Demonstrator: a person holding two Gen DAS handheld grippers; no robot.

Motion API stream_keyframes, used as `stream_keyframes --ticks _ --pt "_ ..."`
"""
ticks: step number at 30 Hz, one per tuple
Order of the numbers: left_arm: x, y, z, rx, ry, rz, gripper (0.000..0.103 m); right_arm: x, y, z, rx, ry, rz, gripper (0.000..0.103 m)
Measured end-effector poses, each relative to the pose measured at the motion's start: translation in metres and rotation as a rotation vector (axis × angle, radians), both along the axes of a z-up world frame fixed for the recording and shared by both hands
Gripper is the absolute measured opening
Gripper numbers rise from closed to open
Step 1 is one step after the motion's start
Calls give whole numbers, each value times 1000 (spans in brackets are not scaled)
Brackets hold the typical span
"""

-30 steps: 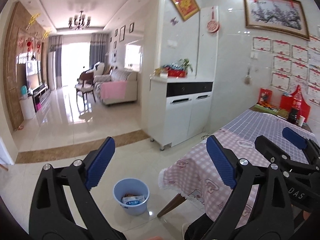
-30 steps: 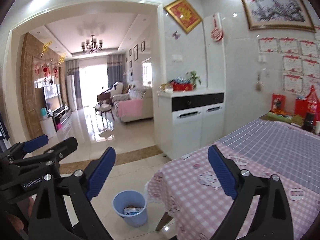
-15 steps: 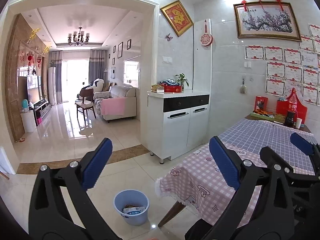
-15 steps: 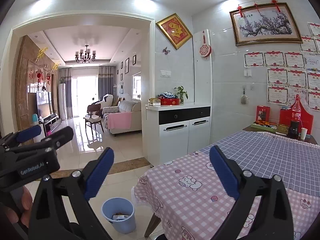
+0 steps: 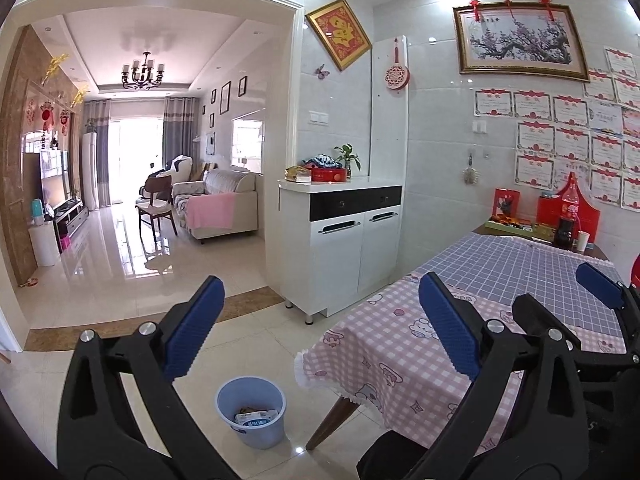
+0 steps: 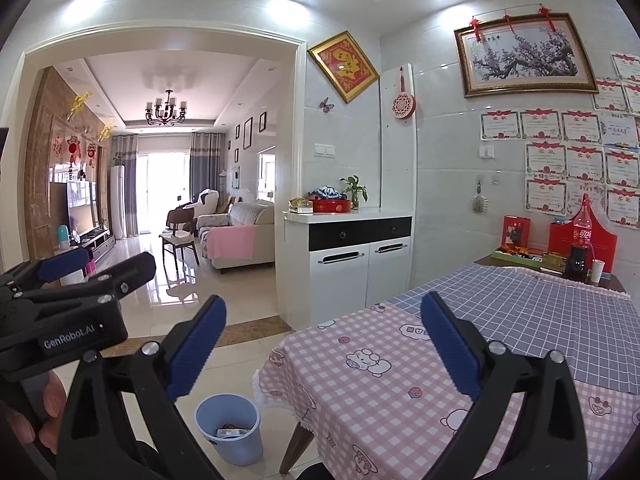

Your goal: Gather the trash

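Note:
A light blue waste bin [image 5: 251, 410] stands on the tiled floor by the table's corner, with a white-and-blue packet [image 5: 256, 420] and other scraps inside; it also shows in the right wrist view [image 6: 228, 428]. My left gripper [image 5: 320, 320] is open and empty, held high above the floor. My right gripper [image 6: 324, 340] is open and empty, above the table's near end. The right gripper also shows at the right edge of the left wrist view [image 5: 560, 304], and the left gripper at the left of the right wrist view [image 6: 96, 264].
A table [image 6: 400, 384] with a pink check cloth and a blue check cloth [image 6: 532, 312] fills the right. A cola bottle [image 6: 580, 248], cup and red boxes stand at its far end. A white cabinet [image 5: 344, 236] stands behind. The living room opens at left.
Both grippers have risen and tilted up, so the bin and table sit lower in both views. Both stay open and empty.

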State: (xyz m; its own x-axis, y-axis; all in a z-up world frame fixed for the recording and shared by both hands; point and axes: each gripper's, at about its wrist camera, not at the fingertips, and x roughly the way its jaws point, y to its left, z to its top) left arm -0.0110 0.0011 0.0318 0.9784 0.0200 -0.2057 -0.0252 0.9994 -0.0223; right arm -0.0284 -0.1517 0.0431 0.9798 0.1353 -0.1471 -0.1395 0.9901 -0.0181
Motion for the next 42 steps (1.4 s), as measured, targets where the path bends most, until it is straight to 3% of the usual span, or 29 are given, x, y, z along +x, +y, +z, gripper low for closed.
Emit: stream_keyframes --ticks 42 --pt "1 -3 -2 12 0 -11 96 2 -1 -4 -5 4 -7 96"
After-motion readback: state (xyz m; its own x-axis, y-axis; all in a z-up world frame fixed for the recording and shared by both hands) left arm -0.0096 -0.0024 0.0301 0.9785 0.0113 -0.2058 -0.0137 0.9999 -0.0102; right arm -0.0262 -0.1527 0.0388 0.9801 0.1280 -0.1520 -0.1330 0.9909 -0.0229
